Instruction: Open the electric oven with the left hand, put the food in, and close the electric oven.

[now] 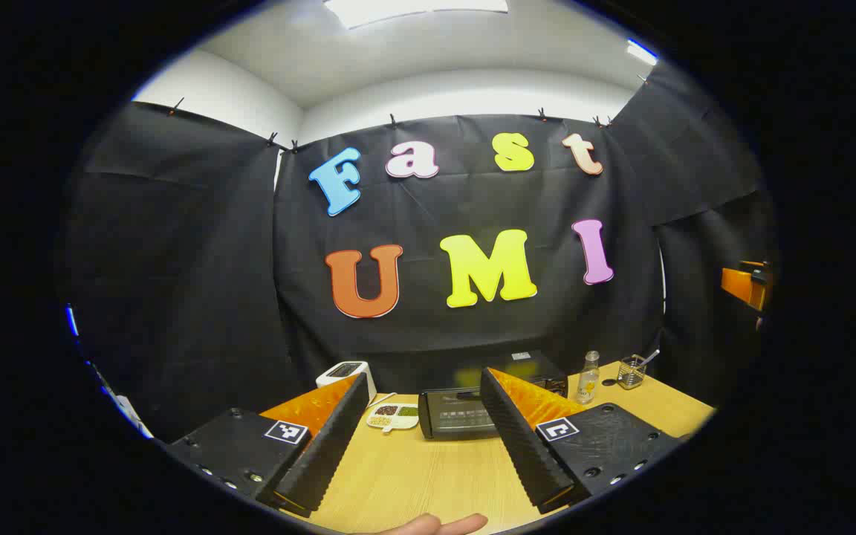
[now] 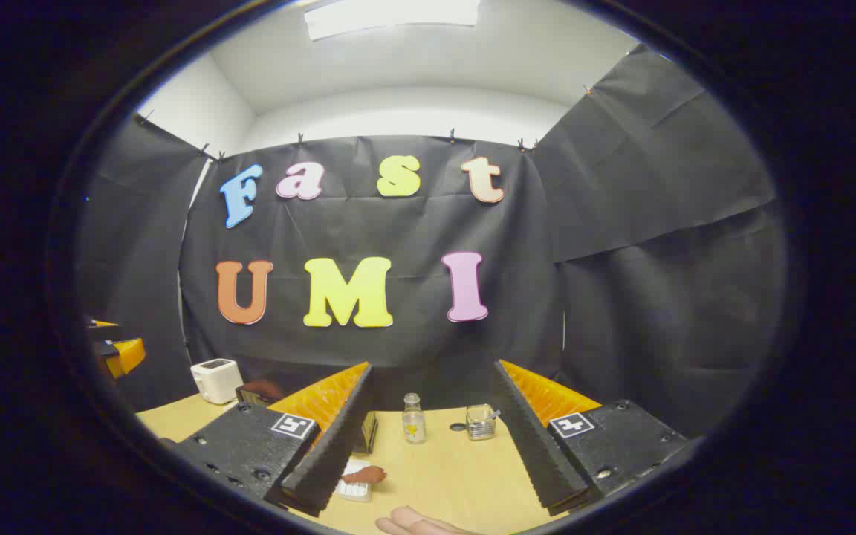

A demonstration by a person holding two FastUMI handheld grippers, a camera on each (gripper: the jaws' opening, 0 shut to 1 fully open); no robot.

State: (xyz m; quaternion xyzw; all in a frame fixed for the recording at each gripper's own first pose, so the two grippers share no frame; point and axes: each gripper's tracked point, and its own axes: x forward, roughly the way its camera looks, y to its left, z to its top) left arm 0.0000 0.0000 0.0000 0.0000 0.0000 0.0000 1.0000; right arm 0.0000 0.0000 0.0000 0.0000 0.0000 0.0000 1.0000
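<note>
Currently the black box-shaped electric oven (image 1: 472,411) sits on the light wooden tabletop (image 1: 413,475), straight ahead between the fingers of the left tongs (image 1: 420,435), long axis crosswise. Left tongs wide, empty. Right tongs (image 2: 428,438) also wide, empty; brown food on a white tray (image 2: 360,479) just beside its left finger.

Black cloth walls (image 1: 175,297), white ceiling light (image 2: 391,16), wooden table (image 1: 413,475).

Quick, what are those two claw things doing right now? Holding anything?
Left gripper: open, holding nothing, above the table, facing the oven.
Right gripper: open, holding nothing, with the food below near its left finger.
</note>
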